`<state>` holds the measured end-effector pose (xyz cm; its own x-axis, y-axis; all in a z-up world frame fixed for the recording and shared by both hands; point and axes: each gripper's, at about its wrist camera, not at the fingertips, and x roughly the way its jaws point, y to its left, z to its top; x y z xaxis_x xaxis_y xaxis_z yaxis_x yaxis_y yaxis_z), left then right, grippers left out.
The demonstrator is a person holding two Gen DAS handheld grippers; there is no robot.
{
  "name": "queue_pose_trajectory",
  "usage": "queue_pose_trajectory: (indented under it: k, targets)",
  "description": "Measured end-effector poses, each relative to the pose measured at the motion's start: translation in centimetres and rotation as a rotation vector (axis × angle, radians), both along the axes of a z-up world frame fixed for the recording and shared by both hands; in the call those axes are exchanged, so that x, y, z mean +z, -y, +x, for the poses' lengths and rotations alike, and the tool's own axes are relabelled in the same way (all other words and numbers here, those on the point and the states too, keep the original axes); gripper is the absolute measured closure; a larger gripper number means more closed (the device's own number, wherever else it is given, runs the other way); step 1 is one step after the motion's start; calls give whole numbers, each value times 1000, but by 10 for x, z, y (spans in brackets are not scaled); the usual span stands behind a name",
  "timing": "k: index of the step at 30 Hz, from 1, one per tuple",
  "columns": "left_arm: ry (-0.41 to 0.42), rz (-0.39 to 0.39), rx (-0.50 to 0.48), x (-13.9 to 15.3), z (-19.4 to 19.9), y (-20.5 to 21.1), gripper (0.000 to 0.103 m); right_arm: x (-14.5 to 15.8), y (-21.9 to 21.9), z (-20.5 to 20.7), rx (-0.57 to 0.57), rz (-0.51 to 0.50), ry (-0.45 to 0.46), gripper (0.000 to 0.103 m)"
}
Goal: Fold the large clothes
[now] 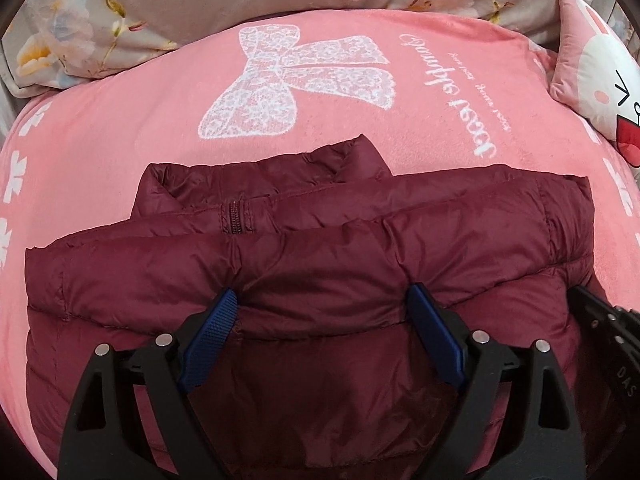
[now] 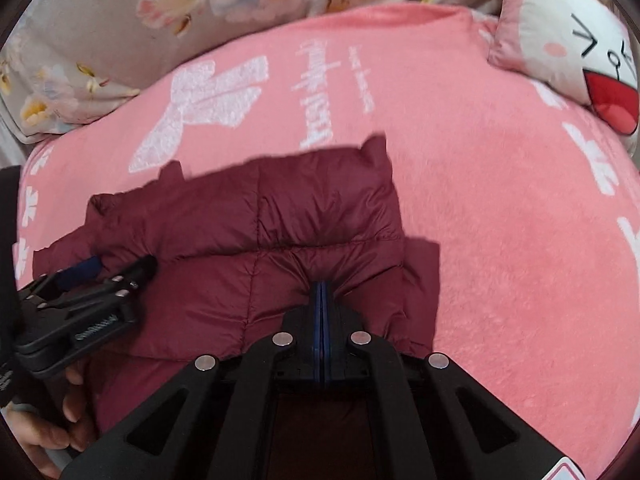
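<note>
Maroon puffer jacket lies folded on the pink blanket right in front of us. We hold the left gripper with its blue pads spread wide apart, resting over the jacket's padded top layer without pinching it. We hold the right gripper with its pads pressed together on a bunched ridge of the jacket near its right edge. Our left hand shows at the lower left of the right view. Beyond the collar, a white bow is printed on the blanket. Farther off sit a floral quilt and a cartoon pillow.
</note>
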<state>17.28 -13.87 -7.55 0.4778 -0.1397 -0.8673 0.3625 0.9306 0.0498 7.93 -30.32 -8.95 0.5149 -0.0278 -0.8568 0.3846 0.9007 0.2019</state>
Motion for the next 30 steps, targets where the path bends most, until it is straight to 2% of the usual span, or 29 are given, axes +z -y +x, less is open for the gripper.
queue_pose_trajectory:
  k: [3, 4, 7, 9, 11, 13, 14, 16, 18, 20, 22, 25, 30]
  targets:
    - [-5, -9, 7, 3, 1, -1, 19, -1, -2, 3, 5, -21, -32, 103]
    - [-7, -21, 12, 8, -1, -5, 22, 5, -5, 1, -3, -24, -28, 103]
    - [42, -85, 20, 38, -13, -28, 23, 37, -16, -16, 13, 9, 77, 102]
    - [93, -114, 38, 61, -25, -52, 22, 60, -35, -29, 66, 23, 139, 100]
    - [141, -141, 76, 83, -39, -90, 17, 73, -64, -34, 149, 13, 160, 98]
    - [172, -142, 135, 93, -51, -127, 15, 74, -97, -38, 233, 28, 165, 98]
    - [183, -149, 190, 96, -59, -158, 12, 72, -116, -40, 282, 49, 161, 98]
    - [166, -179, 286, 93, -71, -210, 11, 64, -144, -41, 349, 63, 146, 99]
    - [113, -224, 392, 81, -82, -265, 10, 52, -168, -37, 395, 50, 113, 99]
    - [56, -254, 503, 61, -93, -314, 10, 42, -182, -33, 415, 53, 83, 99]
    - [11, -305, 567, 45, -101, -345, 10, 31, -189, -28, 415, 33, 50, 99]
    - [-22, -366, 590, 26, -113, -362, 10, 15, -195, -26, 410, 9, 5, 99]
    - [-81, -425, 518, 3, -106, -351, 10, -7, -200, -30, 398, 5, -27, 101]
